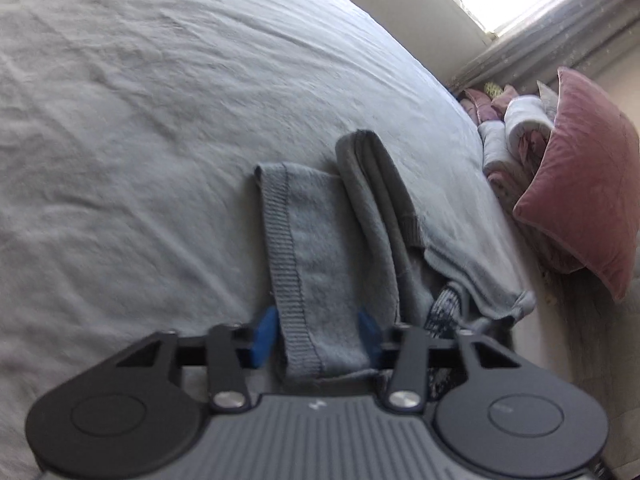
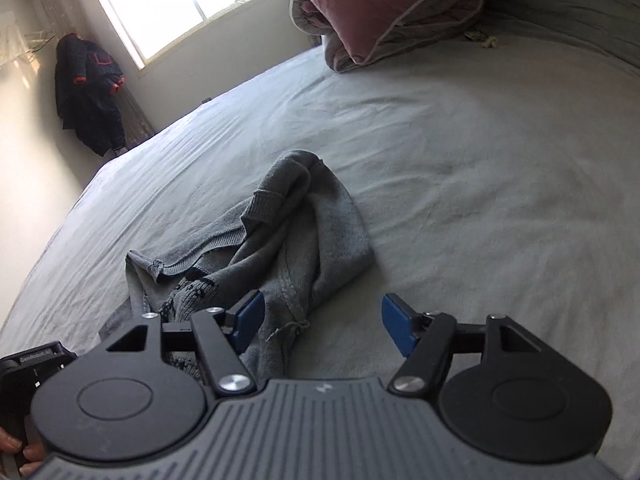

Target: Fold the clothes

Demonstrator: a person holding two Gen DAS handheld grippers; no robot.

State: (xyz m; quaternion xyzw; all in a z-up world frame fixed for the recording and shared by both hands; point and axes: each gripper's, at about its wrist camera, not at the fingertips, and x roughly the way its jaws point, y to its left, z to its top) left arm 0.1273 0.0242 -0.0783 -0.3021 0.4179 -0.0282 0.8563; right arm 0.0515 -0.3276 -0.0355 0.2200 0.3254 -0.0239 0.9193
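A: Left gripper [image 1: 316,334] status?

B: Blue pads [image 1: 262,336] sit either side of a ribbed band of the grey sweater [image 1: 320,248]. Fabric runs straight between them and drapes over the gripper body. Pads look a bit apart in the left wrist view, with cloth filling the gap. I read it as clamped on the band.

A: Right gripper [image 2: 324,326]?

B: Jaws wide apart. Left-hand pad [image 2: 248,320] touches or overlaps the edge of the sweater heap, can't tell which. The other pad is over bare bed sheet [image 2: 480,160]. Nothing held.

A: Where's the garment?

B: On the bed, crumpled, not flat. From the right wrist view it's a bunched pile just ahead of the fingers, one ribbed cuff [image 2: 266,200] sticking up near the middle, a dark patterned patch [image 2: 192,294] at the near edge. From the left wrist view a sleeve or folded strip stands up beside the held band.

A: Anything else nearby?

B: Pink cushion [image 1: 580,200] and folded bedding at the bed's edge, well apart from the sweater. Dark jacket [image 2: 86,92] hanging by the window [image 2: 180,0]. Fingers of the person's hand [image 2: 20,450] visible at the lower left corner of the right wrist view, on the other gripper's handle.
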